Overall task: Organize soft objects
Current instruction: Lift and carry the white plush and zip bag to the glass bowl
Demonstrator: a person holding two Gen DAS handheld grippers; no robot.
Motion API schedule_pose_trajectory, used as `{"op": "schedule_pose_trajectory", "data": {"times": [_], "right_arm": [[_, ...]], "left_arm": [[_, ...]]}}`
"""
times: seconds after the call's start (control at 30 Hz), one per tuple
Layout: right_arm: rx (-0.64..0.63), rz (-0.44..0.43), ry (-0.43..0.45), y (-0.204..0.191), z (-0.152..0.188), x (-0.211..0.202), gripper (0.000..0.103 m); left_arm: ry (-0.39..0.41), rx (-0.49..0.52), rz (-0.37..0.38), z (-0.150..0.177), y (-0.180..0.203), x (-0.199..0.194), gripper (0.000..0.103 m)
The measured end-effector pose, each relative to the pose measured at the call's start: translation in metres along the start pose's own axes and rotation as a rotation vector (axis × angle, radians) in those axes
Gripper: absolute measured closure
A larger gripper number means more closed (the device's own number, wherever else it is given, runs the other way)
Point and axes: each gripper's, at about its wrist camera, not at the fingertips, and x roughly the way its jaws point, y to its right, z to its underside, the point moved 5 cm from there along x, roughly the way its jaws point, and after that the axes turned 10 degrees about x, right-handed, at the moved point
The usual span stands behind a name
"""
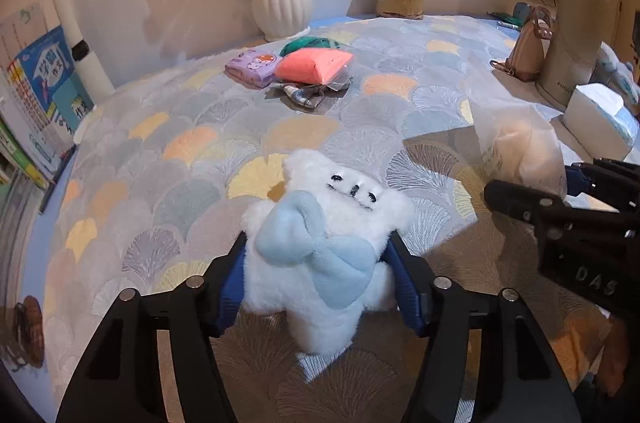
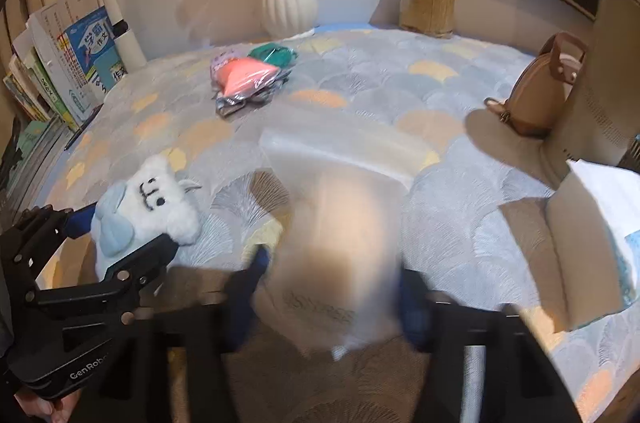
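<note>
Your left hand-held gripper (image 1: 320, 275) is clenched on the fluffy white plush toy (image 1: 320, 255) with its soft blue bow, low over the bench (image 1: 180, 151) and its scallop-patterned cloth. Your right hand-held gripper (image 2: 332, 295) grasps a crinkly translucent plastic bag (image 2: 340, 207), blurred. Further back lie a coral pouch (image 1: 314, 63), a ribbed white vase (image 1: 282, 3) and a tan purse (image 2: 536, 95).

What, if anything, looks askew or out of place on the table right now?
Nothing looks spilled or damaged. The white plush toy sits between the left gripper's pads, the right gripper holds a translucent plastic bag, and the orange packet lies tilted on a loose pile.
</note>
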Motion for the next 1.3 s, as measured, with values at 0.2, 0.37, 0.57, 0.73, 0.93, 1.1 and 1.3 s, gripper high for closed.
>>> {"op": "schedule_pose_trajectory", "data": {"times": [0.2,0.37,0.57,0.73,0.93,1.1,1.3], "right_arm": [[0.037,-0.055,0.017,0.003,-0.004,-0.01,0.068],[0.031,-0.072,0.077,-0.001,-0.014,-0.037,0.068],[0.036,-0.099,0.153,0.005,-0.027,-0.075,0.068],[0.033,-0.062,0.217,0.028,-0.037,-0.113,0.068],[0.082,-0.031,0.243,0.065,-0.043,-0.154,0.068],[0.137,0.034,0.286,0.112,-0.042,-0.189,0.068],[0.236,0.134,0.337,0.193,-0.044,-0.223,0.068]], "left_arm": [[0.011,-0.021,-0.025,-0.008,-0.002,-0.011,0.049],[0.058,-0.01,-0.038,-0.028,0.0,-0.037,0.049],[0.111,0.021,-0.017,-0.055,0.018,-0.067,0.049],[0.173,0.058,0.024,-0.081,0.045,-0.091,0.049],[0.251,0.124,0.107,-0.112,0.1,-0.121,0.049],[0.264,0.193,0.257,-0.133,0.156,-0.135,0.049],[0.224,0.233,0.442,-0.17,0.229,-0.132,0.049]]}}
